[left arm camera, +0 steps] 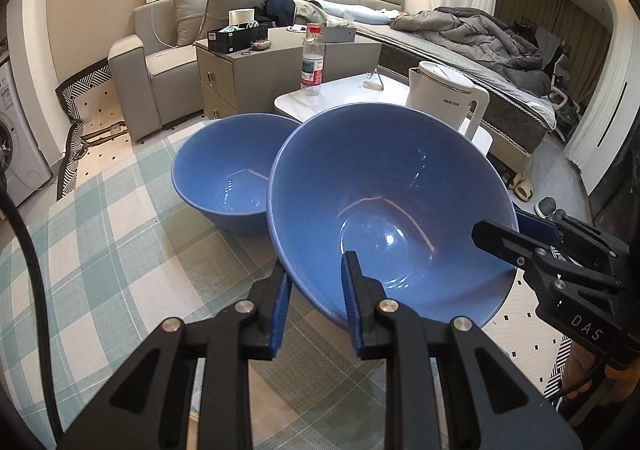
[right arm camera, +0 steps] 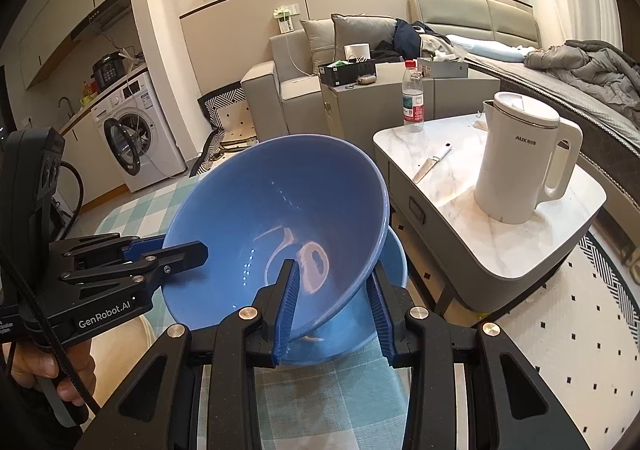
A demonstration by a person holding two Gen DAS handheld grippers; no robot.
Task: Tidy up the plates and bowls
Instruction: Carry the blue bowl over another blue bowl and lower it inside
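Observation:
A large blue bowl (left arm camera: 392,206) is held tilted above the checked tablecloth (left arm camera: 120,250). My left gripper (left arm camera: 316,298) is shut on its near rim, one finger inside and one outside. My right gripper (left arm camera: 516,238) grips the bowl's right rim. In the right wrist view the same bowl (right arm camera: 272,226) sits between my right gripper (right arm camera: 334,302) fingers, and the left gripper (right arm camera: 176,250) holds its left rim. A second blue bowl (left arm camera: 224,178) stands on the cloth behind to the left; in the right wrist view it (right arm camera: 394,262) lies partly hidden under the held bowl.
A white marble side table (right arm camera: 520,234) carries a white kettle (right arm camera: 520,158), a water bottle (right arm camera: 413,98) and a knife (right arm camera: 430,166). A grey sofa (left arm camera: 152,62), a cabinet (left arm camera: 240,78), a bed (left arm camera: 480,46) and a washing machine (right arm camera: 136,130) stand around.

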